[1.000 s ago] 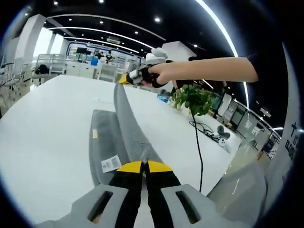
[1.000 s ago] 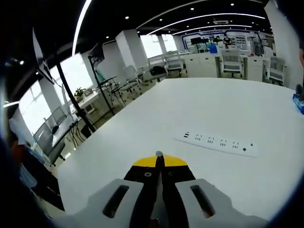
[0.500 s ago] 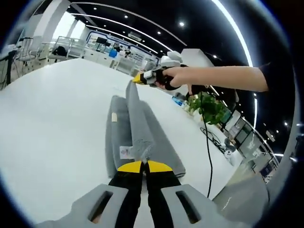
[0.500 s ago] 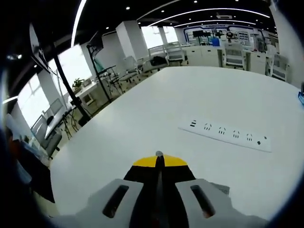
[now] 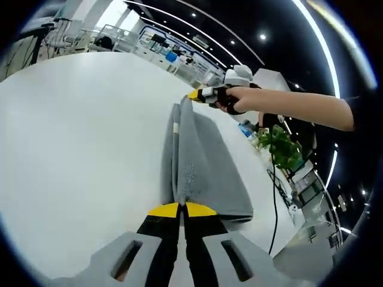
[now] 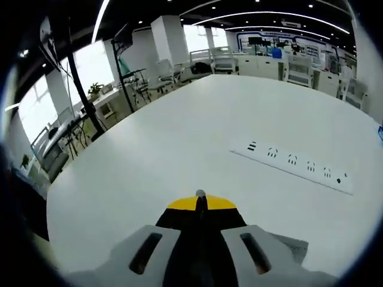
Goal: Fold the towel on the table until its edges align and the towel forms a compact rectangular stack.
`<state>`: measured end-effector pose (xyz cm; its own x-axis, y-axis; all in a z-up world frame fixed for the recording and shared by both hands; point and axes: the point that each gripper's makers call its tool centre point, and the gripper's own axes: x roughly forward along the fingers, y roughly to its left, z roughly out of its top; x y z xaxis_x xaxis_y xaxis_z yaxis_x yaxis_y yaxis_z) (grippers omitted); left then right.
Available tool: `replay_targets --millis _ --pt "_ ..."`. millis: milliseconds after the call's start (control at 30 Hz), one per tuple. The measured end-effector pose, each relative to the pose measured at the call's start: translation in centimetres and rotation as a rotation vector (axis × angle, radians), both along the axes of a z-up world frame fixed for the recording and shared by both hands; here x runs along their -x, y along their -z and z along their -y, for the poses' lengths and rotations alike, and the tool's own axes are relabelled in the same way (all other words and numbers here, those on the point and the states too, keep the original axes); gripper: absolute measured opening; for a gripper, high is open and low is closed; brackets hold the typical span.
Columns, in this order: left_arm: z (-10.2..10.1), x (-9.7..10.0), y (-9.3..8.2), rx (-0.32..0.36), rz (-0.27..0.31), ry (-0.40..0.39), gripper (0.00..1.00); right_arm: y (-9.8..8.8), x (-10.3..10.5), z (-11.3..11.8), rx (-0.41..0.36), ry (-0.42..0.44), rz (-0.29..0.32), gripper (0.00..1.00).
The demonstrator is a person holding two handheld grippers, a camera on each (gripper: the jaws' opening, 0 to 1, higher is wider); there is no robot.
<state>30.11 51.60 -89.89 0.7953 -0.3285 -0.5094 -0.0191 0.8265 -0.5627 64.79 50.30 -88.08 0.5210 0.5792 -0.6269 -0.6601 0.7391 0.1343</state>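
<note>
towel [image 5: 200, 161]: long axis runs between both tongs | left tongs [image 5: 181, 209], right tongs [image 6: 200, 200]: each clenched on towel

Bare table [image 6: 149, 149] except power strip [image 6: 293, 164] ahead.

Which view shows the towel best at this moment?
The left gripper view. There the grey towel stretches along the white table from the left gripper, shut on its near end, to the right gripper pinching its far end. The right gripper view catches just a grey corner beside the jaws.
</note>
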Motion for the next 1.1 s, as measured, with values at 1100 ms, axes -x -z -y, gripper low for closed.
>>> replay_targets --millis 1100 --pt "0.7 -3.1 -4.0 -0.11 0.128 0.206 0.41 -0.8 3.1 6.9 -0.024 0.016 0.015 0.23"
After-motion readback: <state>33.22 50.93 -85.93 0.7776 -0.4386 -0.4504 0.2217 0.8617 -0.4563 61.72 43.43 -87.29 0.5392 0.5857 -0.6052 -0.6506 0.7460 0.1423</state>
